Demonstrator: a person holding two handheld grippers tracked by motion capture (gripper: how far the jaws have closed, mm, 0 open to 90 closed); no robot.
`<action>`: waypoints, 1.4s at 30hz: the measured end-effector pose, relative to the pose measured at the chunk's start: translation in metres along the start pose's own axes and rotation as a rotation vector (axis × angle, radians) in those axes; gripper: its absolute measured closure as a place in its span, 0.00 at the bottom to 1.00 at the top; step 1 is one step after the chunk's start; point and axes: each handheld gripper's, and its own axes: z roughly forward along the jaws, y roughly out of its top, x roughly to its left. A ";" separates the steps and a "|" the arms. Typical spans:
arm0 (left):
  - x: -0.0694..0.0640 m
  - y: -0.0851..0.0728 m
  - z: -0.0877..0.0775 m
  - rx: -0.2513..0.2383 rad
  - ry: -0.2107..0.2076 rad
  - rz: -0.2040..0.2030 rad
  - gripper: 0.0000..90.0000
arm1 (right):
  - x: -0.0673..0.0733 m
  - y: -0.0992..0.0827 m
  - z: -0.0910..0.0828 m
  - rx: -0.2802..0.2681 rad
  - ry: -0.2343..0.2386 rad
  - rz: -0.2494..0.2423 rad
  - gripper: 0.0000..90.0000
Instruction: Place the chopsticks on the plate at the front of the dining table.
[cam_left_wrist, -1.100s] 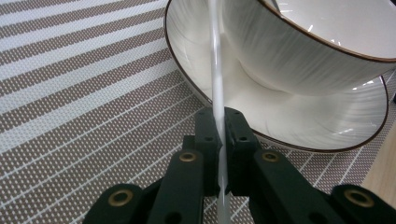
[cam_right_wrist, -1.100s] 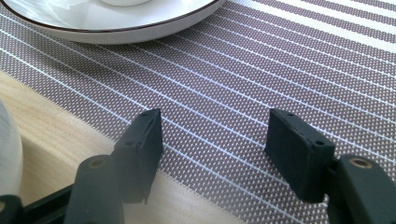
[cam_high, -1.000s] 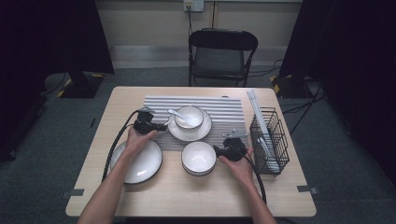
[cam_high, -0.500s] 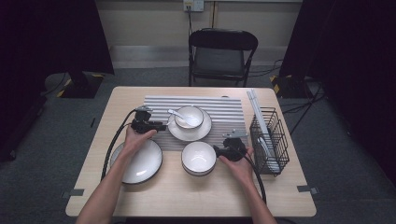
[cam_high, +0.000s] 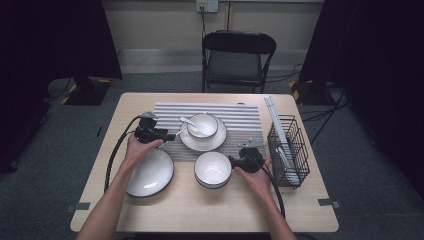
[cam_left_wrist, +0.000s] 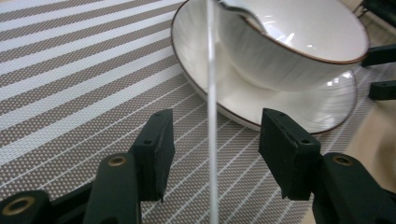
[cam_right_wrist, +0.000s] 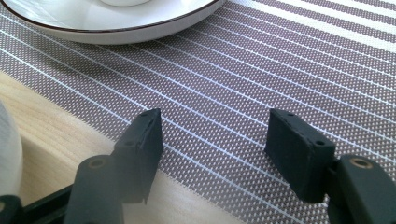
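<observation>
High view: left gripper (cam_high: 170, 135) jaws just opened, empty, beside spoon (cam_high: 190, 123) in bowl (cam_high: 202, 125) on striped mat (cam_high: 240, 117) | right gripper (cam_high: 231, 161) jaws released beside second bowl (cam_high: 213, 169) | step: likely spoon placed; next: withdraw clear of saucer (cam_high: 202, 141)

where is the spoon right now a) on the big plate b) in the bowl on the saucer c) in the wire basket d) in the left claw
b: the spoon rests in the bowl on the saucer, its handle sticking out over the rim toward the open left claw.
</observation>
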 end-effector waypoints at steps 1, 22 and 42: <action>-0.001 -0.002 -0.003 -0.020 -0.007 0.015 0.51 | 0.000 0.000 0.000 0.000 0.000 0.000 0.40; 0.002 -0.023 -0.007 0.008 0.007 0.034 0.77 | 0.000 0.000 0.000 0.000 0.000 0.000 0.40; -0.008 -0.020 0.015 0.019 0.005 0.012 0.95 | 0.000 0.000 0.000 -0.002 0.002 0.000 0.40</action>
